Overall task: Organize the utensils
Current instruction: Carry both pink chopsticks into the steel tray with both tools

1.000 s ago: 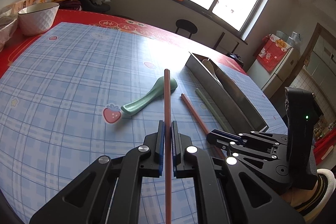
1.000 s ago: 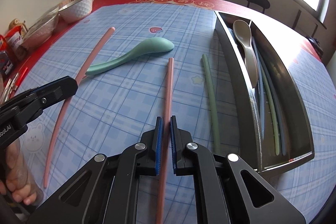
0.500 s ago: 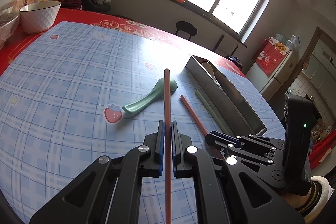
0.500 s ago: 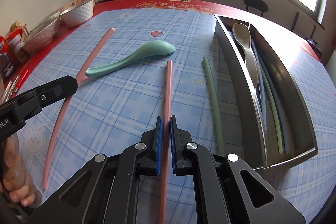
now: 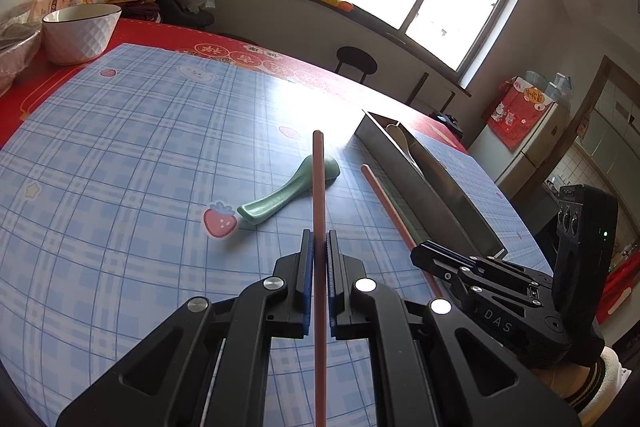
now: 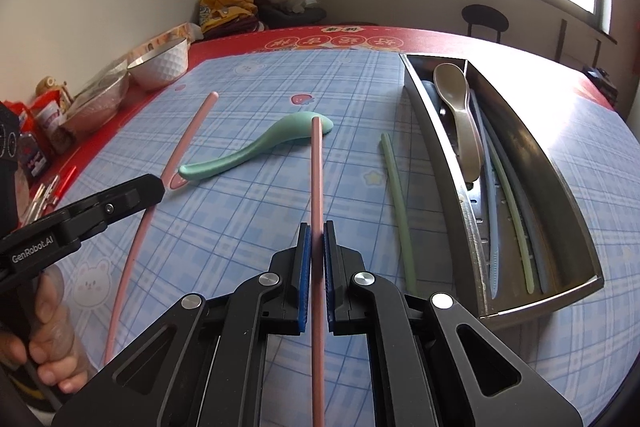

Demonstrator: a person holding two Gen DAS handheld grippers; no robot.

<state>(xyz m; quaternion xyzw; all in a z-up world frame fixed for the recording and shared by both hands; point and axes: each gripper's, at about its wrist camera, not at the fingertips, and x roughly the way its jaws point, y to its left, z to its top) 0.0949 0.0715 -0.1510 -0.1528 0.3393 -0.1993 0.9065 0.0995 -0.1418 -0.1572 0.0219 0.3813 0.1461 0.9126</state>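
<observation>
Each hand holds a gripper over the blue checked cloth point(image 6: 248, 75), and each gripper has a pink chopstick pinched between its blue pads. The left gripper point(image 5: 319, 245) is clamped on the left chopstick point(image 5: 319, 187), which runs straight out ahead of it, its tip over the bowl end of the green spoon point(image 5: 280, 197). The right gripper point(image 6: 315, 239) is clamped on the right chopstick point(image 6: 317, 171) the same way, its far end reaching the spoon's bowl too.

The spoon lies on the cloth between the two sticks, handle toward the left hand point(image 6: 48, 351). Just right of the right chopstick a green chopstick point(image 6: 396, 203) lies flat on the cloth, beside the long metal tray point(image 6: 576, 211). In the tray rest a beige spoon point(image 6: 460, 115) and several thin sticks, blue-grey and green, lengthwise.

At the far left edge of the table stands a white bowl point(image 5: 80, 31) on the red cloth point(image 5: 160, 35), with packets and a foil dish near it.
</observation>
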